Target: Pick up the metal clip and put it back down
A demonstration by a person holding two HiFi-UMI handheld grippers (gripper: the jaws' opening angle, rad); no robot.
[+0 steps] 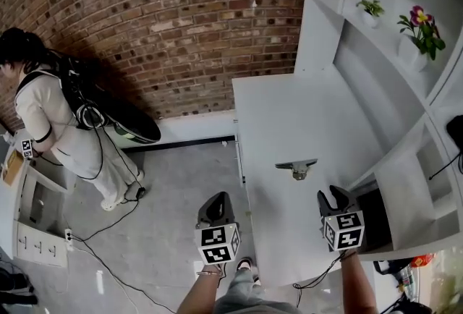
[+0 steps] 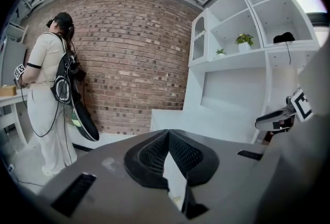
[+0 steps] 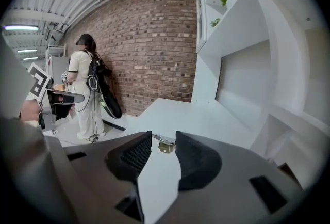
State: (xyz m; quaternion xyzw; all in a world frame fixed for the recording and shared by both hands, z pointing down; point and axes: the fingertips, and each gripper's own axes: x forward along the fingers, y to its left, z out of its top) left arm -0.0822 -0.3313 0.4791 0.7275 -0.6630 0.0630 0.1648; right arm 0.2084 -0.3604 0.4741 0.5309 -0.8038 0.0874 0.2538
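The metal clip [image 1: 296,168] lies on the white table [image 1: 289,117], a flat silver bar with a brassy body under it. My right gripper [image 1: 331,194] hovers over the table's near right part, a short way behind the clip, and stands open with nothing held. In the right gripper view the clip [image 3: 166,145] shows in the gap just beyond the right gripper [image 3: 164,138]. My left gripper [image 1: 215,198] hangs off the table's left edge, above the floor. Seen in its own view, the left gripper [image 2: 168,132] has its jaw tips touching and holds nothing.
White shelving [image 1: 405,88] rises along the table's right side, with a flowering plant [image 1: 421,27] and a small green plant [image 1: 372,9]. A person [image 1: 65,124] stands at the far left by a brick wall [image 1: 181,23]. Cables [image 1: 94,247] trail over the grey floor.
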